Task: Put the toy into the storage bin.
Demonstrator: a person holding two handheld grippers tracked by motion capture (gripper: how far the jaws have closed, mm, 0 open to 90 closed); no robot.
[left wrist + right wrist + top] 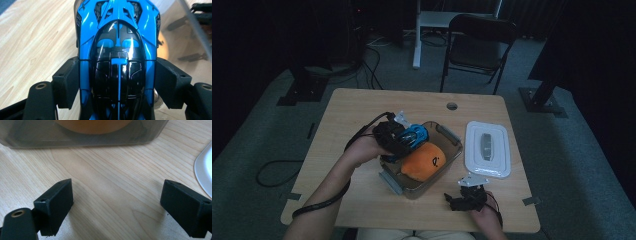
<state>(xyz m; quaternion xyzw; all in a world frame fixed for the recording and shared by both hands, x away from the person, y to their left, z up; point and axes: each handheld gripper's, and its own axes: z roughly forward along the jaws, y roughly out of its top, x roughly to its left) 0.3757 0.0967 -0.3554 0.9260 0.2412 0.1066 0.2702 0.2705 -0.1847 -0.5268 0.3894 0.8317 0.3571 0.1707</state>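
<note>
Centre of the high view: the left gripper (404, 141) is over the clear plastic container (451, 136), and it has the blue and black toy car (414, 135) pinched between its jaws. The car sits just left of centre in that frame, above the container's upper-left part and right beside the orange plush toy (424, 161) that lies inside the box. Whether the car touches the plush or the box wall, I cannot tell from here.

In the left gripper view the grip is plain: the toy car (117, 50) runs up the middle of the frame, nose toward the top, with a black jaw pressed against each flank in the lower half. Light wood of the table (32, 40) shows at the left.

The right gripper (468, 196) rests low on the table (362, 105) in the lower right of the high view, just below the white lid (499, 130), which lies flat to the right of the container. Its jaws are spread wide with nothing between them; the right gripper view shows bare wood between the two black jaws, the container wall (82, 140) across the top with orange behind it, and the lid's edge (203, 167) at the right margin.
</note>
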